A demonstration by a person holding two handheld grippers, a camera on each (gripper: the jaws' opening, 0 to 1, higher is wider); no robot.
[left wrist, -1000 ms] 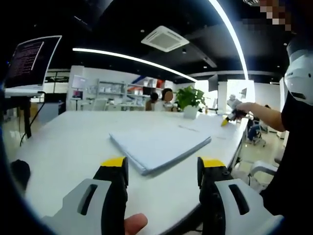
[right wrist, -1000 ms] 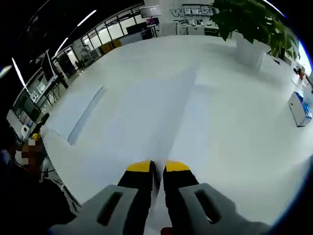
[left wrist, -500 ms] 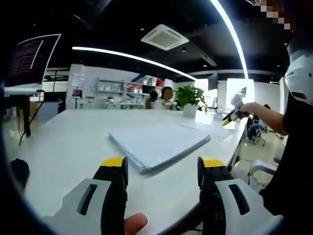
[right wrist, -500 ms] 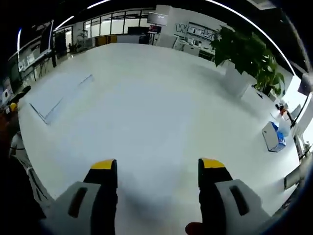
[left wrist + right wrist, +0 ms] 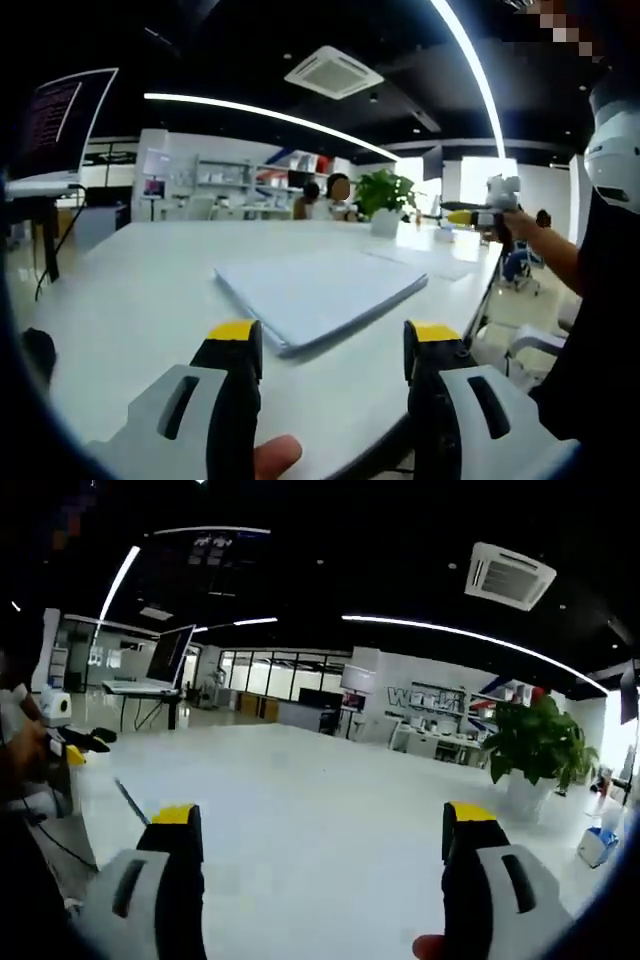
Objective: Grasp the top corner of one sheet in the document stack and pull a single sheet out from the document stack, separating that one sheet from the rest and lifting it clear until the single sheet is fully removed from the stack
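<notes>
Stack (image 5: 318, 293) just beyond left tongs (image 5: 334, 345).

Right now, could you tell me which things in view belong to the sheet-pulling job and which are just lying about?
Belongs to the job:
document stack, on the white table
single sheet, lying apart beyond it
left claw, open
right claw, open, raised

Just lying about:
potted plant
blue box
monitor
</notes>
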